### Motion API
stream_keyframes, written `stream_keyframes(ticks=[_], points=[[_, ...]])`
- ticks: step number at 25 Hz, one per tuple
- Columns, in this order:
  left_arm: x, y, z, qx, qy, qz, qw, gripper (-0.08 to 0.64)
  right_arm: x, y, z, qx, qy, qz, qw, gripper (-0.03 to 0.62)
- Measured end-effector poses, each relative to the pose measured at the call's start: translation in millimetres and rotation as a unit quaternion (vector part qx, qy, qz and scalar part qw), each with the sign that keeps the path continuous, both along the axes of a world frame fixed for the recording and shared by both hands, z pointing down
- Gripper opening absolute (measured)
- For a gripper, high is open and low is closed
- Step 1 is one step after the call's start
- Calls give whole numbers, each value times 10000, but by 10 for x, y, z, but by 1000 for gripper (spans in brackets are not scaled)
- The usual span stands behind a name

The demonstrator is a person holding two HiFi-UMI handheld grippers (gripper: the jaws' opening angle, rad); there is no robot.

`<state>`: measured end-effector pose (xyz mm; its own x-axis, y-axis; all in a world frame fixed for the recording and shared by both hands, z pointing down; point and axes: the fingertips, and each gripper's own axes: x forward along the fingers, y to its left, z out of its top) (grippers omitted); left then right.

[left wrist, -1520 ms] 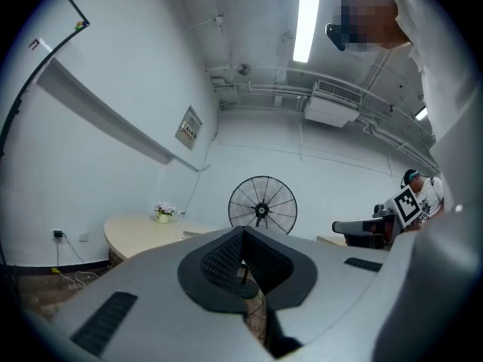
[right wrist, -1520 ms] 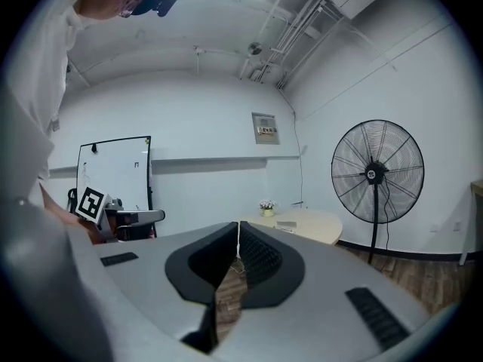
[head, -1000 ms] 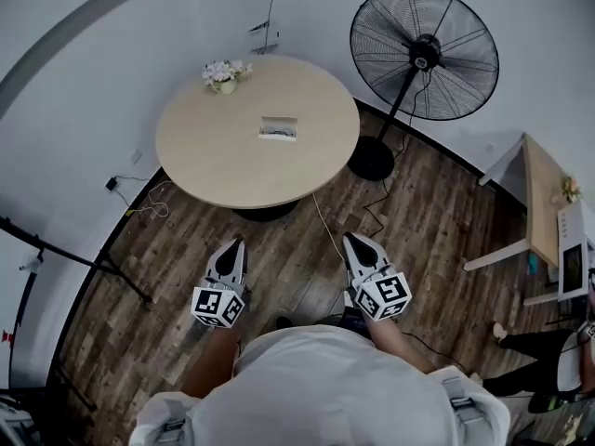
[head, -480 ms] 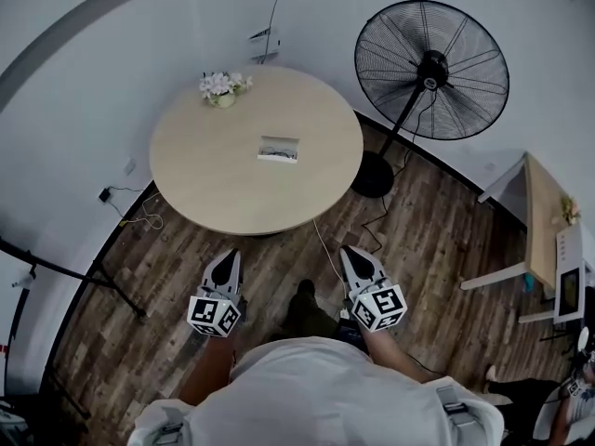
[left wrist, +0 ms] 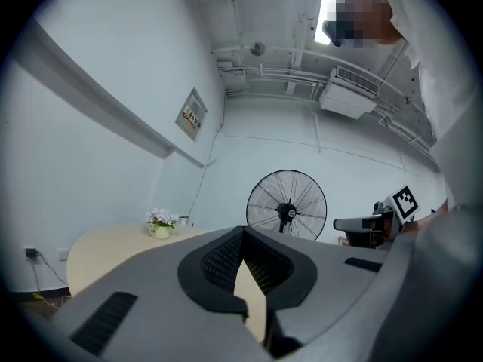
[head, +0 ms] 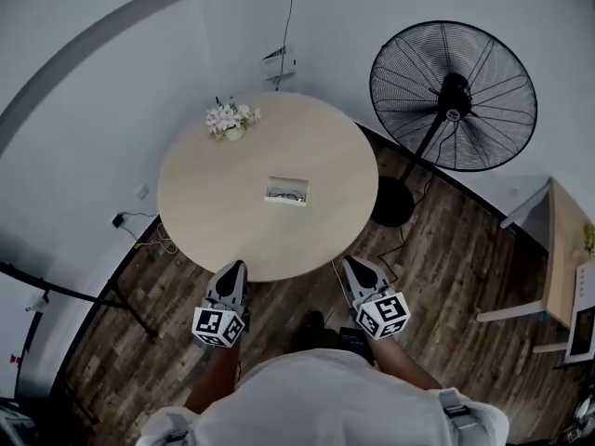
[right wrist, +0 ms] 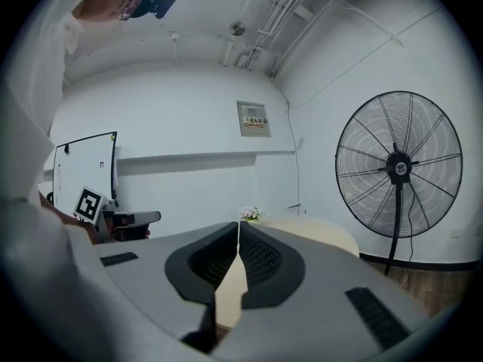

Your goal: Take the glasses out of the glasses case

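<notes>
A small open glasses case (head: 286, 190) lies near the middle of the round light-wood table (head: 204, 212), with dark glasses inside it. My left gripper (head: 231, 271) hangs at the table's near edge, shut and holding nothing. My right gripper (head: 355, 269) is just off the near right edge over the floor, also shut and holding nothing. Both are well short of the case. In the left gripper view the left gripper (left wrist: 243, 234) points over the table (left wrist: 106, 249). The right gripper (right wrist: 238, 228) points toward the table (right wrist: 317, 231); the case is hidden in both gripper views.
A pot of white flowers (head: 230, 122) stands at the table's far side. A large black pedestal fan (head: 453, 96) stands right of the table, its base (head: 392, 203) on the wood floor. A tripod leg (head: 93, 282) and cables lie left; a side table (head: 562, 254) is far right.
The person has stepped toward the table: it sits closer and lower in view, and both grippers have reached its near edge. Both stayed shut.
</notes>
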<state>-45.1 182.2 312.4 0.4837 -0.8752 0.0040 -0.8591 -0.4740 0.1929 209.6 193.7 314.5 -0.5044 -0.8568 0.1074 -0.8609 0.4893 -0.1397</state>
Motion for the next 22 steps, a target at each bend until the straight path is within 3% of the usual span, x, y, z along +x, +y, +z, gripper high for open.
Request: stream_keyframes(ticks=[6,13,22], points=[[149,-583,-107,25,-121,-326,9994,14,233,-653,-38,54,-8,-258,9997,25],[325,-1021,-140,45,-281,-413,9987,12,480,-1134,48,149,-8,-315,9994,25],[300,-1531,-58,16,-286,-273,9992,12,367,-1541,240,16,102,-444,9990,25]])
